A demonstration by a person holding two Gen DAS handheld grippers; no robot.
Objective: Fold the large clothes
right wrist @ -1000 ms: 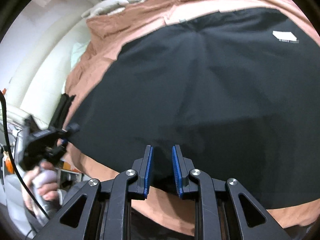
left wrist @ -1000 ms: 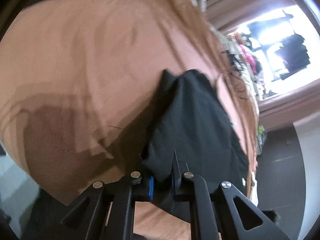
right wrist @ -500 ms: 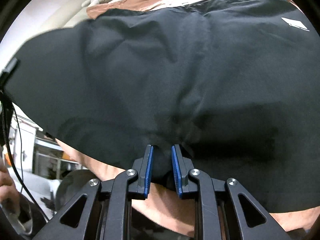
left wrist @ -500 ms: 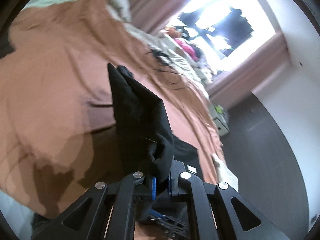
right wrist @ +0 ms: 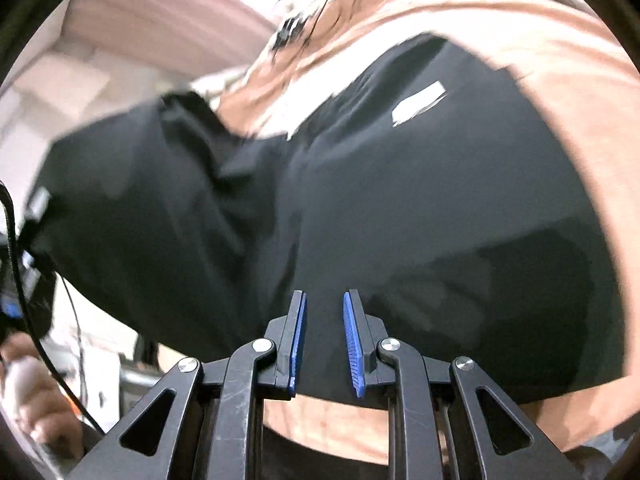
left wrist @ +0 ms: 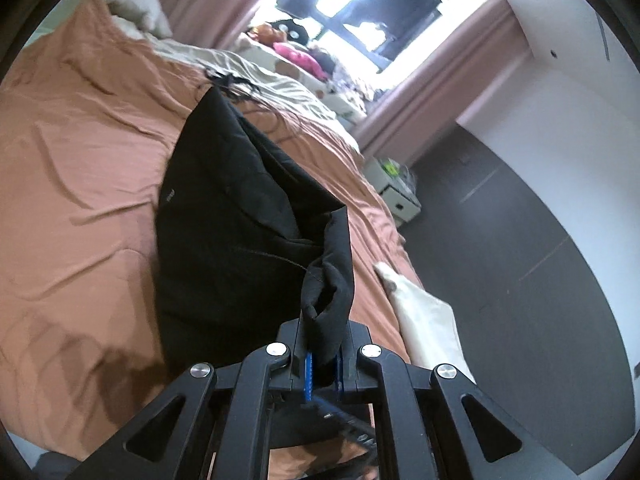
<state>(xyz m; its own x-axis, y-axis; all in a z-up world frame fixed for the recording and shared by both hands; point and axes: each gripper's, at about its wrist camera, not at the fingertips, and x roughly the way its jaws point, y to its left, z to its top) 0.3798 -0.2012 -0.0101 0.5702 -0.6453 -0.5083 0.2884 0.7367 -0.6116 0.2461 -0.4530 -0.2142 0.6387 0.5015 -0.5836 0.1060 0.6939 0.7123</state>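
black garment (right wrist: 400,208), unreadable white label (right wrist: 418,103)

We've got a black garment (left wrist: 224,240) pinched between the jaws, and it's matt woven cloth, soft and crumpled where it bunches at the pads. Behind it the bedsheet (left wrist: 80,168) is rust-coloured cloth, matt too, full of creases. Our left gripper (left wrist: 322,364) looks like matt black plastic with shiny metal pins, and the blue pads (left wrist: 308,372) are ribbed rubber. Right of the jaws, the floor (left wrist: 520,280) is dark and smooth with a faint sheen. The right gripper (right wrist: 323,344) looks the same, lightly scuffed.
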